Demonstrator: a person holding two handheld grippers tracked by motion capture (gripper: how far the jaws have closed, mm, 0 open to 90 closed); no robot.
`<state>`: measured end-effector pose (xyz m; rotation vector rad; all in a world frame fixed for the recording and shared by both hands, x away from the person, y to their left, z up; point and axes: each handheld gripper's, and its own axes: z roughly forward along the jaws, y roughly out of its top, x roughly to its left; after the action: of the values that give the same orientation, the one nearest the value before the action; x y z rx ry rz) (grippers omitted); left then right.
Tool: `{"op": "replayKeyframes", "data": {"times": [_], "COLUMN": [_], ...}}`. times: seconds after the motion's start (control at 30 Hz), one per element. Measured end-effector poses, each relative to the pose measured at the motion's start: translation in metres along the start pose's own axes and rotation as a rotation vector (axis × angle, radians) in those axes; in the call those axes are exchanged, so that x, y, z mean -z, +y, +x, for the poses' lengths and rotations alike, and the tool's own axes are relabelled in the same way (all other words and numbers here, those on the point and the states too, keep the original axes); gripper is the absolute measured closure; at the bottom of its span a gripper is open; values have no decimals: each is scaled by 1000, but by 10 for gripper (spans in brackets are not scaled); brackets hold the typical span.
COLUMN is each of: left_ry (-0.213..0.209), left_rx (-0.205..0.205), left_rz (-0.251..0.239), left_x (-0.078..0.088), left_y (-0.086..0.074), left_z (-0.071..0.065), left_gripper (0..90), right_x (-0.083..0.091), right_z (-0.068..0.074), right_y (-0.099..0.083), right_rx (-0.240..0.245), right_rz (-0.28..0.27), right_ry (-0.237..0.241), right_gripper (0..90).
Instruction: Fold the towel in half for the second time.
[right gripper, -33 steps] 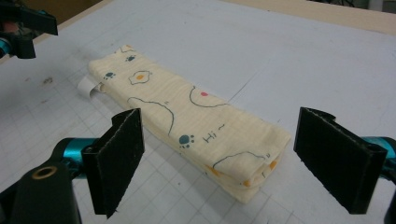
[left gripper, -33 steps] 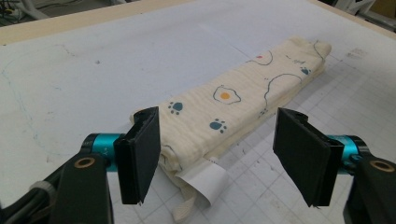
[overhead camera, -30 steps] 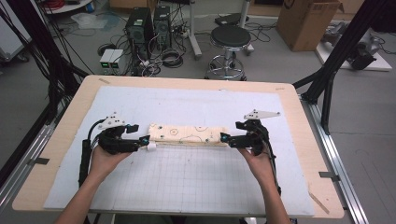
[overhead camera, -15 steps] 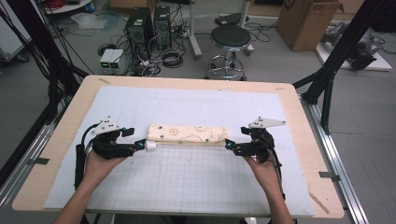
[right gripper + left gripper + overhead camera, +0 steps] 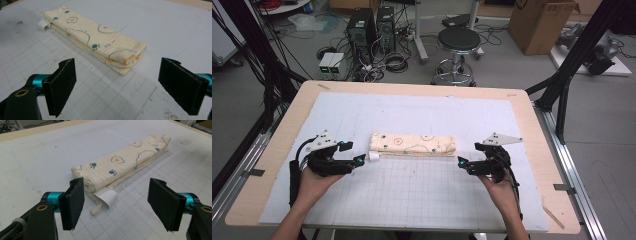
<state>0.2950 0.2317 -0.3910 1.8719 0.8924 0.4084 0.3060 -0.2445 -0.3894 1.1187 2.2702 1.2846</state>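
A cream cloth [image 5: 413, 144] printed with paw and egg motifs lies folded into a long bar on the white grid mat [image 5: 422, 195]. A white tag [image 5: 374, 155] sticks out at its left end. My left gripper [image 5: 354, 153] rests just left of that end, open. In the left gripper view the cloth [image 5: 120, 167] and its curled tag [image 5: 108, 198] lie just ahead of the wide-apart jaws of the left gripper [image 5: 118, 203]. My right gripper [image 5: 468, 156] sits a little off the right end, open. In the right gripper view the cloth's folded end [image 5: 125, 58] lies beyond the right gripper [image 5: 121, 86], untouched.
The mat covers a wooden table [image 5: 272, 165] with bare margins all round. Beyond the far edge stand a black stool [image 5: 457, 40], computer towers [image 5: 372, 25] with cables and a cardboard box [image 5: 542, 22]. Black frame posts [image 5: 562, 85] rise at both sides.
Both grippers have drawn outward from the cloth's ends, the left to the left and the right to the right. The cloth lies flat with nothing on it.
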Motion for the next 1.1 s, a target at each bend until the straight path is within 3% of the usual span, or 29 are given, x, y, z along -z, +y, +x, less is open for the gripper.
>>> {"op": "replayKeyframes", "data": {"times": [0.43,0.87,1.1], "left_ry": [8,17,23], "left_rx": [8,26,9], "left_rz": [1,1,7], "left_x": [12,21,26], "left_y": [-18,-31,-38], "left_z": [-1,0,-4], "left_gripper": [295,270,266], "right_x": [12,27,32], "right_z": [1,2,1], "right_y": [-20,-36,-46], "right_rx": [-7,-8,-23], "right_rz": [-11,-39,-45], "right_ry": [3,-25,-32], "right_gripper": [122,117,117]}}
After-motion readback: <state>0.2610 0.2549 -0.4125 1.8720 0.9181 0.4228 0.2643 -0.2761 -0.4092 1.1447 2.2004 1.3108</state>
